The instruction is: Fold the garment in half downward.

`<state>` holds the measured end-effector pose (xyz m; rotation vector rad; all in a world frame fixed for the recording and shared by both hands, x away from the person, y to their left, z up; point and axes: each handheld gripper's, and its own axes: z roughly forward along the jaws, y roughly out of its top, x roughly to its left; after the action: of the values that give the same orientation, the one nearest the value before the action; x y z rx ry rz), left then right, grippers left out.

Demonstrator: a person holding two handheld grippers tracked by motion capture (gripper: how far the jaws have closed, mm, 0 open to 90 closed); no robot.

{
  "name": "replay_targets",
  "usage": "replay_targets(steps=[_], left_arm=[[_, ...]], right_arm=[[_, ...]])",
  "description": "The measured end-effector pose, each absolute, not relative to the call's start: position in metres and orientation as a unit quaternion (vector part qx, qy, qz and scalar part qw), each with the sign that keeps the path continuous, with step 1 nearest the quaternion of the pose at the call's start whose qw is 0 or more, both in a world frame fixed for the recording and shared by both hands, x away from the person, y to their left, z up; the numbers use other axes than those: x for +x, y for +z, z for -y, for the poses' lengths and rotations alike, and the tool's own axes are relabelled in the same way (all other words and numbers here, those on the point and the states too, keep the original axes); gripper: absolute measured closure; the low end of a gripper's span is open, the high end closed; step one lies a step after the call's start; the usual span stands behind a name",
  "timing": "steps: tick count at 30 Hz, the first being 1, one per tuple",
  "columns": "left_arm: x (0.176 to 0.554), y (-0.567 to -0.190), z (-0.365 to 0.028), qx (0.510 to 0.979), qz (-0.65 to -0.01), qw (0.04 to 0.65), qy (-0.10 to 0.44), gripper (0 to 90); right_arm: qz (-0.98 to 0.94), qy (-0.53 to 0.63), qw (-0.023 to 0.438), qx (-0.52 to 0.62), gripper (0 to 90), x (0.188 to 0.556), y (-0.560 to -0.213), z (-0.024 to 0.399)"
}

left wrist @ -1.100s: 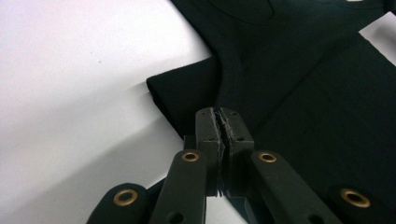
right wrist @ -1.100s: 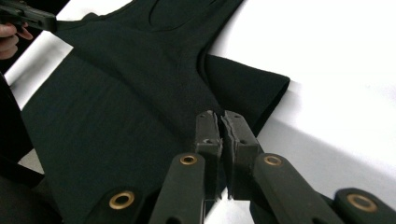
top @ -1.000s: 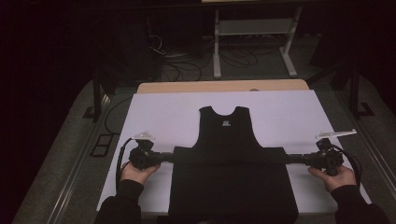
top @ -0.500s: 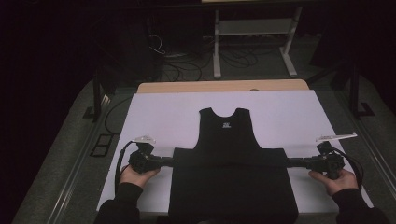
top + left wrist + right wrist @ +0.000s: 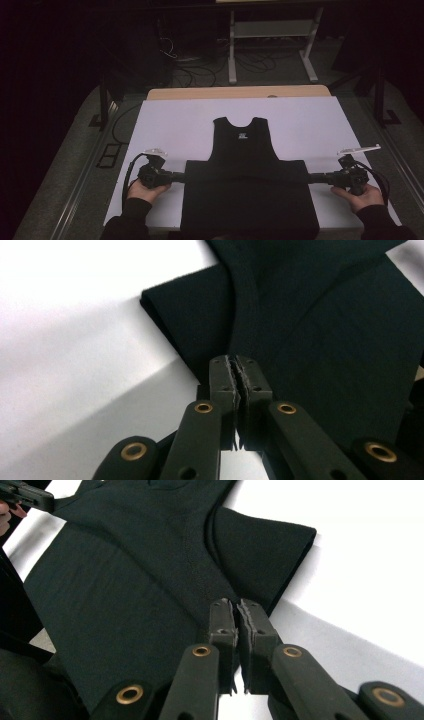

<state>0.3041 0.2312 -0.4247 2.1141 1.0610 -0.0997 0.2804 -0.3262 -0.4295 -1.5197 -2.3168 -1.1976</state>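
Black sleeveless fabric top (image 5: 244, 150) flat on white table sheet (image 5: 310, 125), neck pointing away from person, small unreadable white neck label, left gripper (image 5: 181, 176) and right gripper (image 5: 311, 177) pinching its folded edge, jaws pressed together.

dark room, grey floor (image 5: 60, 175), metal stand (image 5: 272, 30) behind white table (image 5: 305, 120)

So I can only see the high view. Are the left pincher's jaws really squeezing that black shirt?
Observer: Yes. In the left gripper view, the left gripper has its jaws pressed together on the edge of the black top.
Operator: And the other one?
Observer: The right gripper is also clamped on the top's edge, just below a folded corner.
Operator: Is that corner flat?
Observer: It is a doubled layer lying flat on the white sheet.
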Motion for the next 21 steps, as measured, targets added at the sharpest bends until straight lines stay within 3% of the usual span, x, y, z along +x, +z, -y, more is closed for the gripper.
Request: replay_targets(steps=[13, 21], left_arm=[[0.3055, -0.4285, -0.2283, 0.832, -0.412, 0.368, -0.045, 84.7], [0.3045, -0.4277, -0.2283, 0.831, -0.419, 0.366, -0.02, 65.1]], right_arm=[[0.774, -0.385, 0.057, -0.499, 80.9, 0.28, -0.4301, 0.3233], [0.777, -0.377, 0.023, -0.504, 59.4, 0.2787, -0.4298, 0.3223]])
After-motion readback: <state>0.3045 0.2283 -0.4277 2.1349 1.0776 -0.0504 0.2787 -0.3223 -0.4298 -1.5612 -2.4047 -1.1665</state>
